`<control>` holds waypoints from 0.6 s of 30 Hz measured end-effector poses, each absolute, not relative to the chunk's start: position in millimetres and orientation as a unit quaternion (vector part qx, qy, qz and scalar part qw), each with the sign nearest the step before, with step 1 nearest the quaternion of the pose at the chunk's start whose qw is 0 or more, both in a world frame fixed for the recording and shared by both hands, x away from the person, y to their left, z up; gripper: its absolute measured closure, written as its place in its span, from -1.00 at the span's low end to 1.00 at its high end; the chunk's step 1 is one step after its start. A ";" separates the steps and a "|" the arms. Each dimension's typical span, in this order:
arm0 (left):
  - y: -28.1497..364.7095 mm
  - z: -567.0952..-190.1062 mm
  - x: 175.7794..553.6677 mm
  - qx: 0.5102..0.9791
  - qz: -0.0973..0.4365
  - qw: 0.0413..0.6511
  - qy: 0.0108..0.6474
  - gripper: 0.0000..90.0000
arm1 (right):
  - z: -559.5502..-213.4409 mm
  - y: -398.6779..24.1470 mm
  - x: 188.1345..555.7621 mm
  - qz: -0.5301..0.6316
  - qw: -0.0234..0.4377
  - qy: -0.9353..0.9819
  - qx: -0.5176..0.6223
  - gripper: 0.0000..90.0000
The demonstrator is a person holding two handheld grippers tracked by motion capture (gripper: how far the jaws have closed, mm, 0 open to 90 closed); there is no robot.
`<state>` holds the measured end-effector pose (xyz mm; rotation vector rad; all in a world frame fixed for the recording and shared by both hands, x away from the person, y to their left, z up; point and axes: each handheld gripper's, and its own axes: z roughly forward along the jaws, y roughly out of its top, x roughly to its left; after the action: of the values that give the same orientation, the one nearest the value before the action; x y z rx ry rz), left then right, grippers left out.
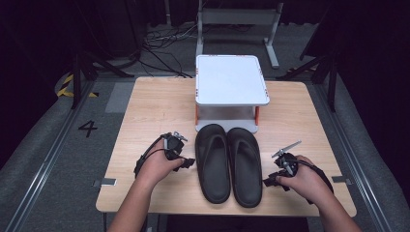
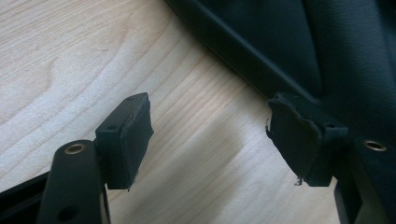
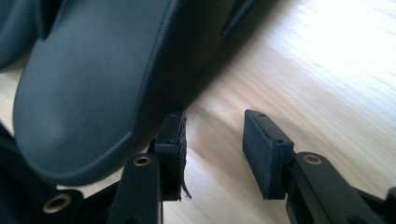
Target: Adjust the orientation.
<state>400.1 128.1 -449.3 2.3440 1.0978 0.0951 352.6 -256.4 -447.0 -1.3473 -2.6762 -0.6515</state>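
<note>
Presently: left gripper [image 2: 210,135], jaws wide with bare table [image 2: 70,56] between them, left slipper [image 2: 289,42] just beyond one pad; right gripper [image 3: 212,149], jaws parted and empty, right slipper [image 3: 102,79] against one jaw's outer side.

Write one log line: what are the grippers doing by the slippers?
left gripper: open, beside black rubber slippers | right gripper: open, at other side | nothing held

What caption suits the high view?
Two claws, left and right, flank black slippers before a white stand.
</note>
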 end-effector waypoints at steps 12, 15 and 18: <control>116.3 -447.4 398.9 0.880 0.042 0.271 0.387 -0.16 | -440.3 -254.1 346.8 -0.229 0.051 -0.868 -0.438 0.25; 113.5 -438.8 395.3 0.873 0.024 0.299 0.385 -0.27 | -429.0 -259.9 348.3 -0.262 0.008 -0.864 -0.430 0.15; 110.5 -432.3 392.6 0.872 0.042 0.307 0.379 -0.27 | -426.6 -259.4 349.6 -0.281 -0.012 -0.860 -0.426 0.11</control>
<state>392.6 110.5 -432.3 2.3060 1.0029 0.1103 349.6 -259.4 -426.6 -1.3482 -2.7214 -0.8907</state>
